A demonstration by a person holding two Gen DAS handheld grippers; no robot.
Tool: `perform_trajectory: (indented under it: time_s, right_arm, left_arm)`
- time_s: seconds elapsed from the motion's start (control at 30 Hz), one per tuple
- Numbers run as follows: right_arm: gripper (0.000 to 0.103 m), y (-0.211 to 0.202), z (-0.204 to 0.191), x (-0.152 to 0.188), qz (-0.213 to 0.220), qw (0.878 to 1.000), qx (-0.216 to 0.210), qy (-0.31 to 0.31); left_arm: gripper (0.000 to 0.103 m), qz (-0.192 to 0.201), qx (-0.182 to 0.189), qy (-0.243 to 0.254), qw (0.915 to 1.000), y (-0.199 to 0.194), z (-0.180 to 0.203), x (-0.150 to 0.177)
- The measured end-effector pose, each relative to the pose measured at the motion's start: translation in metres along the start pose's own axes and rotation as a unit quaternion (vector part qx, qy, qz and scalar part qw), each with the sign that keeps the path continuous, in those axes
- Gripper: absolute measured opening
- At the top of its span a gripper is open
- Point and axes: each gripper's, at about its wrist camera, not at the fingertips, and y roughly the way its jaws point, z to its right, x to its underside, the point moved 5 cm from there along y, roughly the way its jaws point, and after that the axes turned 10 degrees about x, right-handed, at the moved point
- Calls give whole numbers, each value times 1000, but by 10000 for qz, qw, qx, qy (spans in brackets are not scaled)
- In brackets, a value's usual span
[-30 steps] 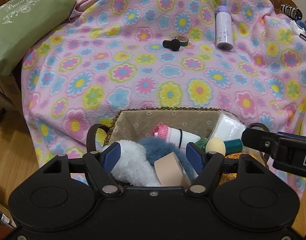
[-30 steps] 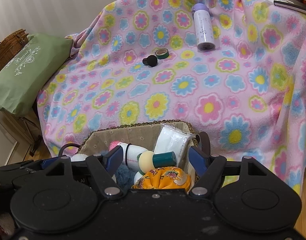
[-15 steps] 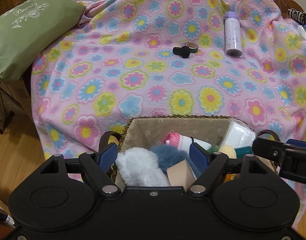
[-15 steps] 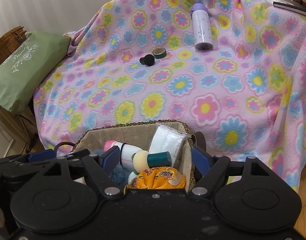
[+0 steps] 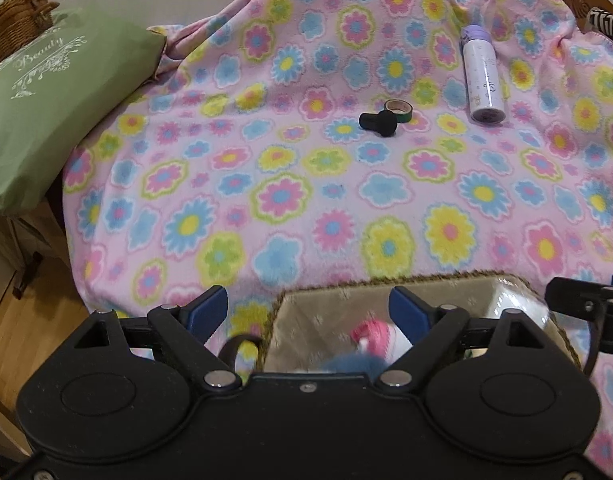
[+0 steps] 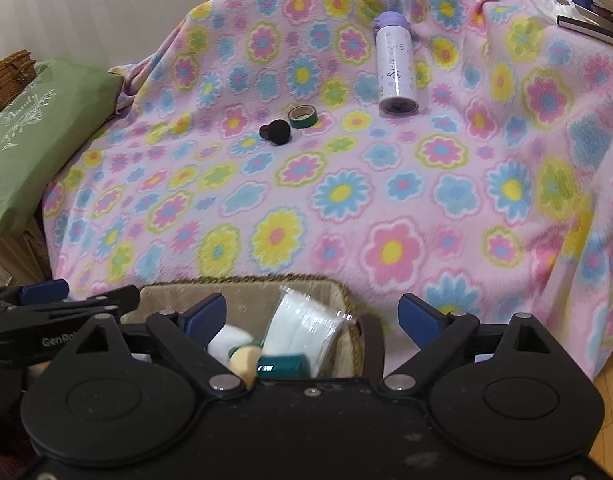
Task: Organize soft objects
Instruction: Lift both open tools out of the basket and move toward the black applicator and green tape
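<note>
Basket (image 5: 386, 280): near edge of the blanket (image 5: 346, 184), right under your two grippers; lined, woven rim. Already loaded, which reads as the collecting point for the soft things.
Contents: pink-topped roll (image 5: 372, 330) and blue fluff (image 5: 354, 362) in the left view; wipes pack (image 6: 306, 324), beige sponge (image 6: 244, 360) and teal tube (image 6: 284, 364) in the right view.
Left gripper (image 5: 306, 308): jaws wide, have just been opening, nothing pinched; basket's left wall sits between them, contents just below.
Right gripper (image 6: 312, 318): jaws wide too, just been opening, holding nothing; wipes pack and the basket's right wall lie between the fingers, untouched as far as you can see.
Still out, far side: black knob (image 6: 276, 132) touching a tape ring (image 6: 302, 116), bottle (image 6: 394, 68) lying further right. All hard-looking, so probably left out on purpose.
Green bag (image 5: 46, 92): far left, off the blanket.
Judgement: both hands look free of the basket; sorting near done.
</note>
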Motion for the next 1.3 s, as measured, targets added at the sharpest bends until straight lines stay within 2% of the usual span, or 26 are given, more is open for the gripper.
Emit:
perform_trajectory:
  time_s: [0.5, 0.57, 0.8, 1.0, 1.3]
  right_arm:
    - [99, 63, -14, -63, 184, 9991, 97, -376]
    - [103, 76, -15, -73, 240, 9988, 135, -408]
    - [103, 136, -18, -110, 421, 9972, 234, -568]
    - [103, 190, -15, -141, 511, 9975, 360, -344]
    - [103, 238, -41, -152, 734, 9888, 304, -1264]
  left_arm:
    - [87, 136, 30, 329, 9994, 68, -7, -56]
    - [87, 162, 44, 331, 9993, 78, -8, -62]
    - [87, 223, 15, 252, 9994, 113, -17, -82]
    - [88, 312, 114, 333, 9989, 134, -18, -95]
    - [88, 479, 315, 525, 9970, 161, -13, -117]
